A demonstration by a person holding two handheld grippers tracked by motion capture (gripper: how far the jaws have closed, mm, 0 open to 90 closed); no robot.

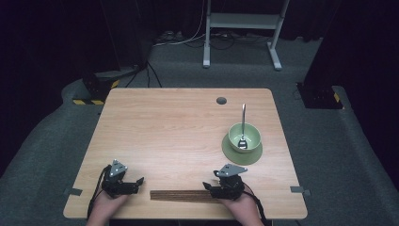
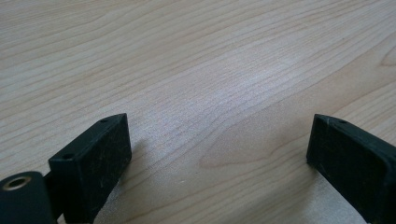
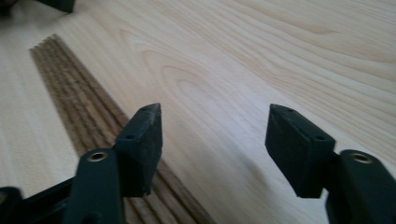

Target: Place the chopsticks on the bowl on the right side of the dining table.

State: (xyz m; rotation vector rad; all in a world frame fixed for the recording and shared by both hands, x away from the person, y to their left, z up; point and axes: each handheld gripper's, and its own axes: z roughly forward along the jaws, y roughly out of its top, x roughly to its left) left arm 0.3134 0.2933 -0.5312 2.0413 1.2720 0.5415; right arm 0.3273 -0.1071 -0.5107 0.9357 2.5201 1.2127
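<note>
Just left of the right gripper (image 3: 215, 140), under its left jaw, lies the bundle of dark sticks (image 3: 79, 107); its jaws stand apart with nothing between them. The left gripper (image 2: 219, 154) gapes over bare table (image 2: 196, 60).

Pale matt wood table (image 1: 179, 127); dark ribbed wood sticks (image 3: 79, 102); glossy green bowl (image 1: 251, 134).

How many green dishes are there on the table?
2: a green bowl at the table's right side with a spoon in it, and a green saucer directly under that bowl.
</note>
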